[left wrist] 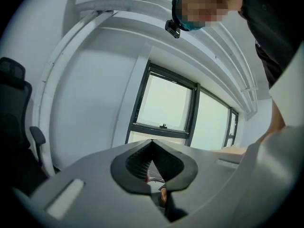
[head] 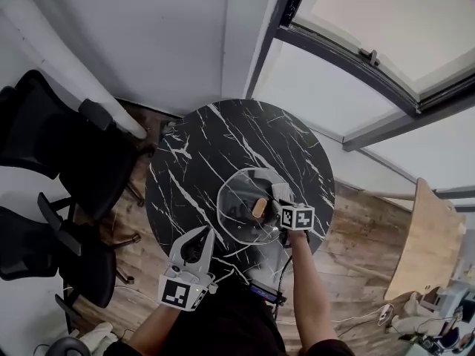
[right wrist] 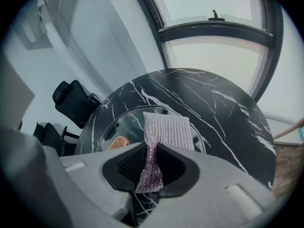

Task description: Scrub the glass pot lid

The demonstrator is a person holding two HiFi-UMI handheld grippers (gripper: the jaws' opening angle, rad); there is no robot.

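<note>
Left tongs point(head: 199, 236), pressed together on nothing, hover at the near-left edge of the round black white-veined marble table point(head: 223, 136); their own view faces a dark-framed window point(left wrist: 166, 106). A clear glass pot lid point(head: 236, 191) with a wooden knob point(head: 259, 208) lies on the table's near-right part. The right gripper view alone shows the right tongs point(right wrist: 151, 153) pinching a silvery mesh scrub pad point(right wrist: 167, 129) over the lid.

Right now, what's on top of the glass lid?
Its wooden knob, and a silvery scrub pad clamped in the right gripper. The pad hides part of the glass lid.
</note>
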